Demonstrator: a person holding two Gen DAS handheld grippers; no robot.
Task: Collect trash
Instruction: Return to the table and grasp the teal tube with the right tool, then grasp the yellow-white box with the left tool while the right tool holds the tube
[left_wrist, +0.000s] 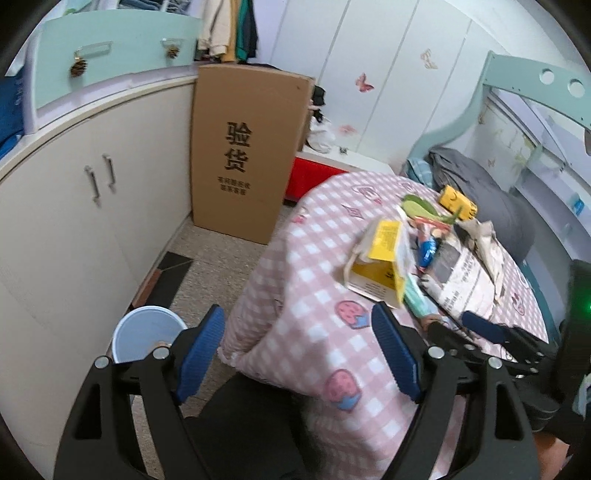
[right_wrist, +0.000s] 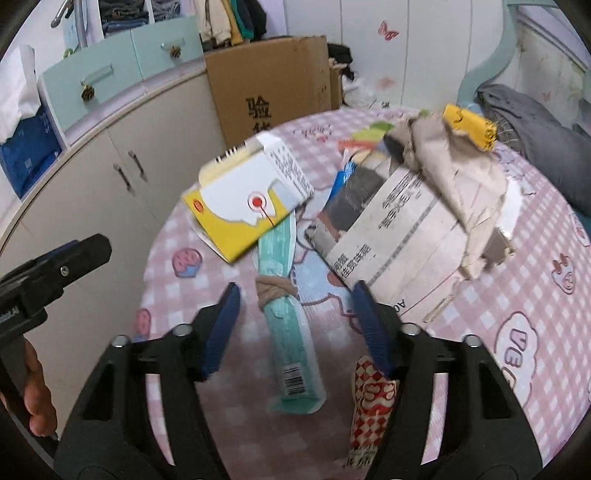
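Trash lies on the pink checked bedspread (right_wrist: 517, 280): a yellow-and-white carton (right_wrist: 243, 206), a long teal wrapper (right_wrist: 291, 339), a crumpled newspaper (right_wrist: 391, 236), a red-and-white checked wrapper (right_wrist: 373, 402) and a yellow packet (right_wrist: 469, 125). My right gripper (right_wrist: 295, 295) hangs open just above the teal wrapper, which lies between its fingers; the pads do not press on it. In the left wrist view my left gripper (left_wrist: 299, 317) stands open over the bed's near corner, with nothing in it. The carton (left_wrist: 380, 258) and the newspaper (left_wrist: 465, 273) lie just beyond it. A pale blue bin (left_wrist: 147, 332) stands on the floor to its left.
A tall cardboard box (left_wrist: 247, 147) leans against the cream cabinets (left_wrist: 74, 221) across a narrow strip of floor. A red-and-white box (left_wrist: 314, 177) stands behind the bed. A grey blanket (left_wrist: 480, 184) is bunched at the bed's far end.
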